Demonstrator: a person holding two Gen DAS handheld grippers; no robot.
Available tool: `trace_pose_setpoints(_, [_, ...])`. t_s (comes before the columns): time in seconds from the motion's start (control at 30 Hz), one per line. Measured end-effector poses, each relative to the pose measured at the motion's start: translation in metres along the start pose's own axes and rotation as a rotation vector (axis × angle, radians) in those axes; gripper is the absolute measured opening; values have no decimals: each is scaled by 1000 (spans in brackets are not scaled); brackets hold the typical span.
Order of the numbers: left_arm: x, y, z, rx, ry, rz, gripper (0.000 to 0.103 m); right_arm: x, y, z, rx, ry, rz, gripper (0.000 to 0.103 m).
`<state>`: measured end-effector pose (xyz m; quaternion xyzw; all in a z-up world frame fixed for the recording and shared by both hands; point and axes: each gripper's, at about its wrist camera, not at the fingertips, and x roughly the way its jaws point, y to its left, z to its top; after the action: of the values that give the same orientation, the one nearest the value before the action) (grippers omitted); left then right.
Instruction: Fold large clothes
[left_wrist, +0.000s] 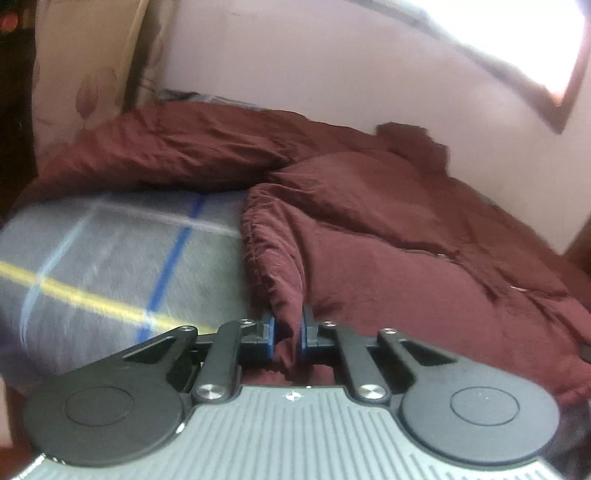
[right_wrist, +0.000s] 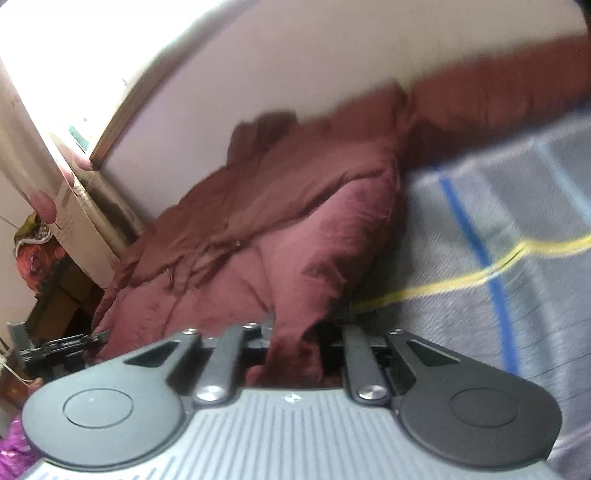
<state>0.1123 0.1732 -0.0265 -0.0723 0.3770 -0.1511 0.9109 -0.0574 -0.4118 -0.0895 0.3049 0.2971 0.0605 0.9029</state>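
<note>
Maroon garment (left_wrist: 388, 229), rumpled on grey plaid bed cover (left_wrist: 110, 258), hem pinched in both left claw (left_wrist: 288, 332) and right claw (right_wrist: 306, 332); advise level, taut, even lift.

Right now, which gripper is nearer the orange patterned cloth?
Left, probably. The left gripper sits at the maroon garment's edge just below the orange patterned cloth; the right gripper pinches the garment farther away, beside the plaid blanket.

Crumpled matt maroon cloth garment (left_wrist: 388, 229), woolly grey plaid blanket (left_wrist: 110, 266), matt black plastic hand-held gripper (left_wrist: 288, 332)
</note>
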Motion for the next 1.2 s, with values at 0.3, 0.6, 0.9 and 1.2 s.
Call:
trace_pose_setpoints(0.3, [-31, -8, -21, 52, -82, 99, 72, -28, -50, 0, 241, 14, -7, 40])
trace_pose_setpoints(0.6, [-56, -58, 13, 27, -243, 24, 103, -95, -167, 70, 508, -364, -137, 74])
trace_pose_setpoints(0.9, [-18, -86, 16, -96, -179, -8, 103, -84, -304, 138, 776, -498, -270, 74])
trace_pose_setpoints(1.2, [11, -70, 19, -141, -93, 63, 103, -49, -335, 182, 785, -534, -328, 65])
